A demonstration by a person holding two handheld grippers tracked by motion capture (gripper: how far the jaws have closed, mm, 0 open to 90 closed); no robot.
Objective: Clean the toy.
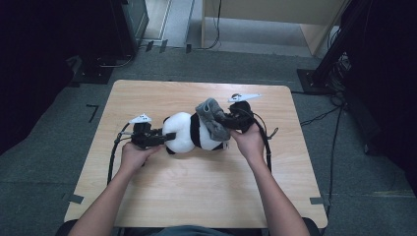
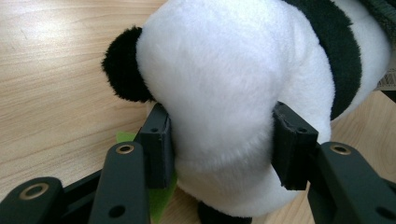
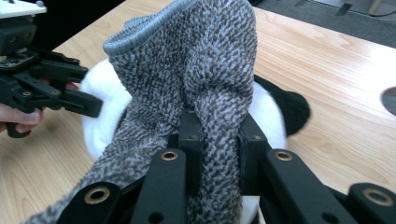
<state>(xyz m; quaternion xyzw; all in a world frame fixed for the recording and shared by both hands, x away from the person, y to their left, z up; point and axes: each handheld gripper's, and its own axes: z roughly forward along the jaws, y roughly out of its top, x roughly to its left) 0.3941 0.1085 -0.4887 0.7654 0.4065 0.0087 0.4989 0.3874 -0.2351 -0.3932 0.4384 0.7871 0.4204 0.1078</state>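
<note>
Plush panda (image 1: 189, 132): white body with black band and black limbs, lying on its side near the middle of the wooden table (image 1: 147, 196), long axis running left to right. Black ear or paw seen at its far left edge in the left gripper view, another black limb at the right in the right gripper view. Small green scrap (image 2: 161, 200) under the toy beside the left jaw; nature cannot be told.

Grey knitted sock (image 1: 212, 118): speckled grey weave with plain ribbed cuff, draped over the right end of the panda, cuff end raised toward the far side, remainder trailing down the near side of the toy.

Left gripper (image 1: 158, 139): held in the person's left hand (image 1: 132, 156) at the left end of the panda, jaws pointing right. Jaws set partway apart and pressed into both sides of the white plush, which bulges between them; clamped on the panda. White-tipped top plate and black cable running back toward the near left.

Right gripper (image 1: 227, 121): held in the person's right hand (image 1: 251, 142) at the right end of the panda, jaws pointing left. Jaws drawn nearly together with a bunched fold of the sock pinched between them; sock fabric rising above the jaws and spilling down on the left.

Surroundings: grey carpeted floor (image 1: 344, 157) around the table, black stands at far left and far right, cables across the floor on the right.
</note>
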